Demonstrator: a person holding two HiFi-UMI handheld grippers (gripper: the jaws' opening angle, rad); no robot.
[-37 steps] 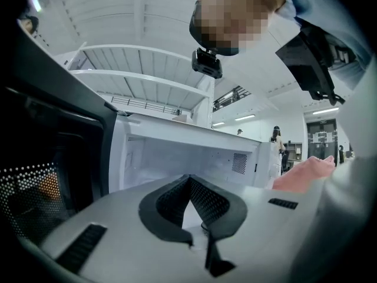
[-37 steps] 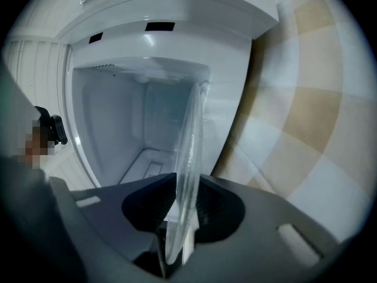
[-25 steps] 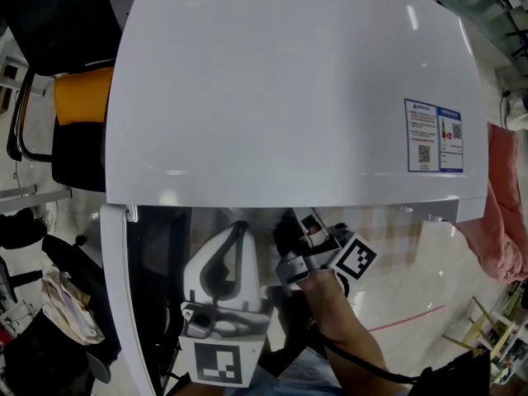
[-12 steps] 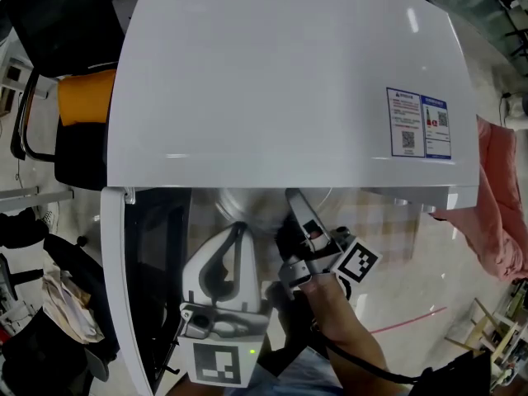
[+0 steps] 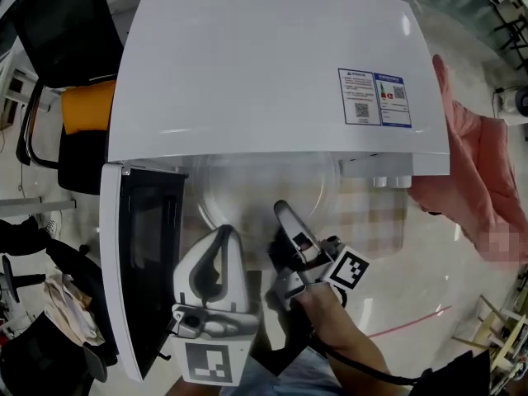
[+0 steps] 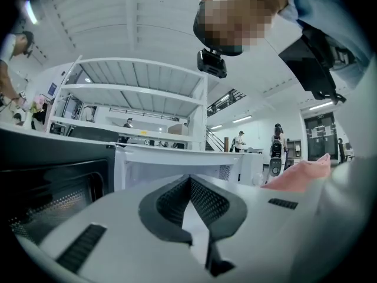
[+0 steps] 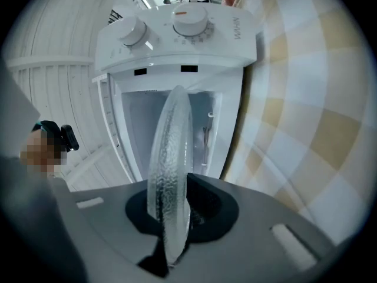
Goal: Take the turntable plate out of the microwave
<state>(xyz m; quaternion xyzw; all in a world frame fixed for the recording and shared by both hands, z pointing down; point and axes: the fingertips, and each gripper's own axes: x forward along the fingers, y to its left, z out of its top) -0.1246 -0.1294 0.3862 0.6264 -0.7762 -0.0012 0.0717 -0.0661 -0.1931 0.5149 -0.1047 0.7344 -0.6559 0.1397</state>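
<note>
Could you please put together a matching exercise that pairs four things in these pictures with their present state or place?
Things:
1. turntable plate
2. left gripper
3. microwave door
4. pink cloth

States or places:
A. swung open
B. at the head view's right edge
C. gripped at its rim by the right gripper
D. shut on nothing

Pairs: 1-C, 2-D, 3-A, 4-B
</note>
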